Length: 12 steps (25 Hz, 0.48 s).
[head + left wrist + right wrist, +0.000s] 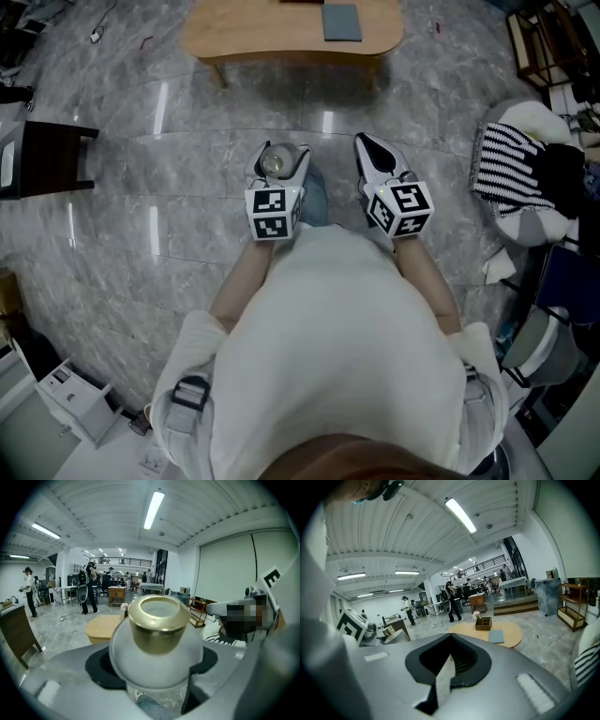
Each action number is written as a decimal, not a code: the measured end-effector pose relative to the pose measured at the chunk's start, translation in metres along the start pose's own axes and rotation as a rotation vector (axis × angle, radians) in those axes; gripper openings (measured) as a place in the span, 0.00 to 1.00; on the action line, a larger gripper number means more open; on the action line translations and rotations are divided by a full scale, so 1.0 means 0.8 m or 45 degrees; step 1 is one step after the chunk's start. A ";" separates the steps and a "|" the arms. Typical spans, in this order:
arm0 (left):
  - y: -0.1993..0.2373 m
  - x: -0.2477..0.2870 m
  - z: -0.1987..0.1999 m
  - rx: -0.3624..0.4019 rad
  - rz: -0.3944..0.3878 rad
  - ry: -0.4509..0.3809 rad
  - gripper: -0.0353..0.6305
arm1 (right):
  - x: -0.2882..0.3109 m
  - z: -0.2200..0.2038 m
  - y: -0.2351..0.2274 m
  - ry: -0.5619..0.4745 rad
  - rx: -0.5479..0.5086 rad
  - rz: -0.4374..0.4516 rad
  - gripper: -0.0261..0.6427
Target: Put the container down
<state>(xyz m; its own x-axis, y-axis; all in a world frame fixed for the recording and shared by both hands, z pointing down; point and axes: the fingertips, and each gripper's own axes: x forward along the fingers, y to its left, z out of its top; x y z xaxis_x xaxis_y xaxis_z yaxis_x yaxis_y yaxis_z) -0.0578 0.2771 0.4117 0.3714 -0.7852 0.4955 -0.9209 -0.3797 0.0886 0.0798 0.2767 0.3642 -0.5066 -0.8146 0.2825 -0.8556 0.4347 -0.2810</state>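
The container [157, 641] is a round frosted-glass jar with a wide gold neck [158, 626]. It sits between the jaws of my left gripper [157, 670], which is shut on its belly and holds it in the air above the floor. In the head view the container [275, 161] shows just ahead of the left gripper's [278, 173] marker cube, in front of the person's body. My right gripper [368, 148] is held level beside it, a short way to the right. In its own view the right gripper [446, 666] is shut with nothing between its pads.
A low oval wooden table [281, 37] stands ahead with a blue-grey book [341, 22] on it and a small wooden box [483, 622]. A dark chair [47, 159] is at left, a beanbag with striped cloth [523, 173] at right. People stand far off.
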 end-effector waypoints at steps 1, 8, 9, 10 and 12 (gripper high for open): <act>0.006 0.011 0.007 -0.004 -0.004 0.000 0.59 | 0.013 0.006 -0.006 0.001 -0.002 -0.004 0.04; 0.058 0.088 0.060 -0.022 -0.020 0.016 0.59 | 0.107 0.058 -0.039 0.008 -0.027 -0.013 0.04; 0.066 0.098 0.068 -0.021 -0.022 0.018 0.59 | 0.120 0.067 -0.042 0.008 -0.033 -0.011 0.04; 0.074 0.108 0.077 -0.021 -0.026 0.014 0.59 | 0.133 0.075 -0.045 0.008 -0.038 -0.009 0.04; 0.090 0.129 0.097 -0.018 -0.032 -0.004 0.59 | 0.159 0.090 -0.052 0.009 -0.045 -0.007 0.04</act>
<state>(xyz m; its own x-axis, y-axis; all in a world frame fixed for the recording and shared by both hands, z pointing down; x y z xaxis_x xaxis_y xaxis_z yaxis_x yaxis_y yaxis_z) -0.0766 0.1310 0.4021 0.3951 -0.7768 0.4904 -0.9127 -0.3925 0.1136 0.0585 0.1274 0.3461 -0.5024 -0.8143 0.2906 -0.8616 0.4435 -0.2468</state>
